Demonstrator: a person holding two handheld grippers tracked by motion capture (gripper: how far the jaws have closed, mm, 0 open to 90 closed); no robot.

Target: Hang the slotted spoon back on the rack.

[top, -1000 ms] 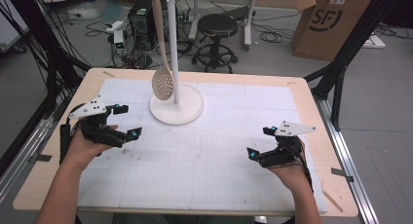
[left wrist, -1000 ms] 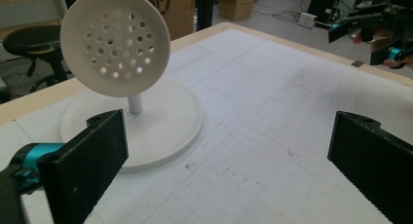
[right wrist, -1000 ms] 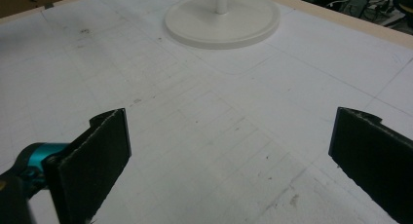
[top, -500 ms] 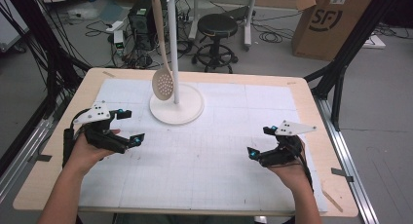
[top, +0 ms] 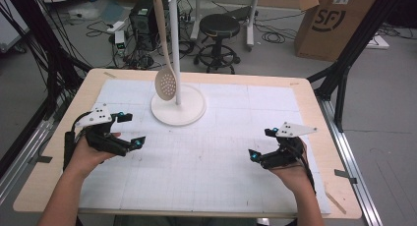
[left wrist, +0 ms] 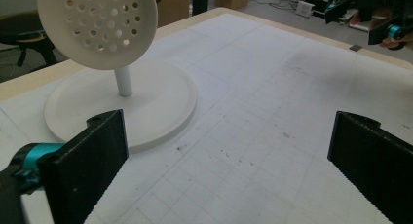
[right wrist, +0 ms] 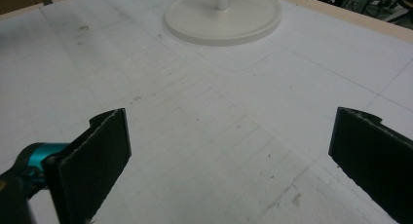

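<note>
Slotted spoon [top: 166, 83] hangs near wide left tongs [top: 129, 130]; right tongs [top: 261, 145] wide, well apart

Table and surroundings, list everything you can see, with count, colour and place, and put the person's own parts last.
Slotted spoon: one, beige, hanging from the stand, bowl low over the base.
Stand: one, white, round base with upright pole, far left-centre of the mat.
Mat: one, white with a grid, covering most of the table.
Table: one, light wood, under the mat.
Stool: one, black, on the floor beyond the table.
Cardboard box: one, brown, floor at far right.
Computer tower: one, black, floor at far left.
Left gripper: one, black, open, near left of the mat.
Right gripper: one, black, open, near right.
</note>
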